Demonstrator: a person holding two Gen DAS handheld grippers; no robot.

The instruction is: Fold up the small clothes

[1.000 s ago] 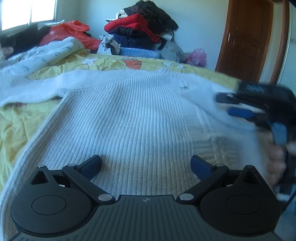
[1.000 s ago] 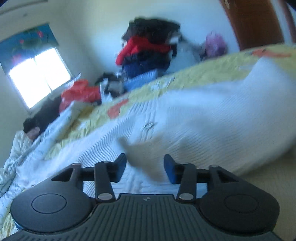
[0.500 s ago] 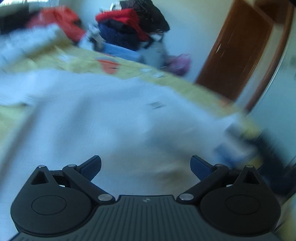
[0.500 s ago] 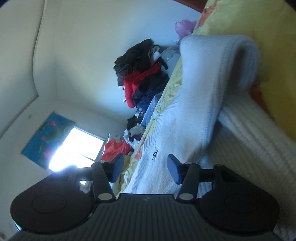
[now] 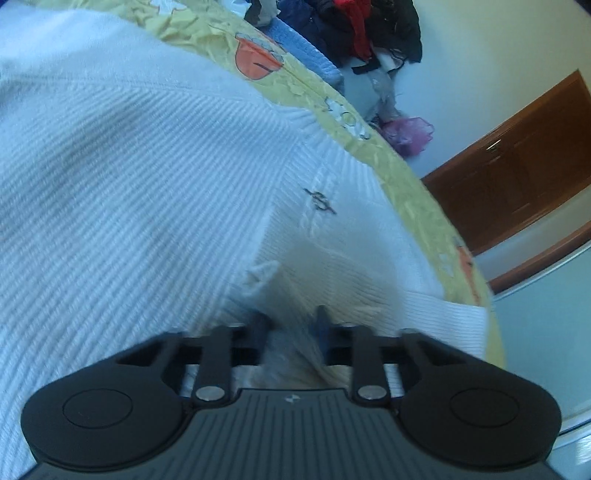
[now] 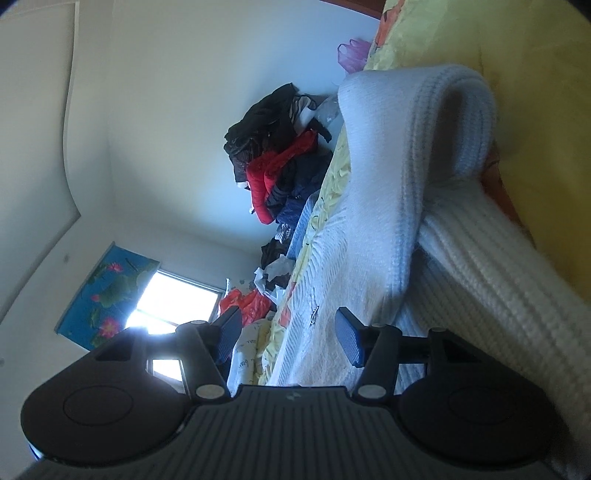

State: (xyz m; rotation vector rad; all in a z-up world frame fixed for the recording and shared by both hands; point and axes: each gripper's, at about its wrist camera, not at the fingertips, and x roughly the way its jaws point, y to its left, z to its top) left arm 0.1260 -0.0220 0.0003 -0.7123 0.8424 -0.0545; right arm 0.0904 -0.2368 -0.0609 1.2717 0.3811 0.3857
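Note:
A white ribbed knit sweater (image 5: 147,184) lies spread on the yellow bedsheet (image 5: 369,147). My left gripper (image 5: 291,326) points down at its right part; its jaws are closing, and a raised bunch of the knit sits pinched between the pads. In the right wrist view the picture is rolled on its side. There the sweater (image 6: 369,240) shows a thick fold curling over, with a ribbed sleeve (image 6: 498,288) running under it. My right gripper (image 6: 290,341) is level at the sweater's edge, jaws apart, its pads pressing on nothing.
A heap of dark and red clothes (image 5: 354,33) is piled at the far end of the bed, also the clothes heap (image 6: 277,158). A pink bag (image 5: 408,134) and a brown wooden door (image 5: 517,166) are beyond the bed's right edge. A bright window (image 6: 173,306) is at the far wall.
My left gripper slid right across the sweater, rolled, and went from wide open to closed on the knit. The right gripper rolled onto its side and dropped to the sweater's edge.

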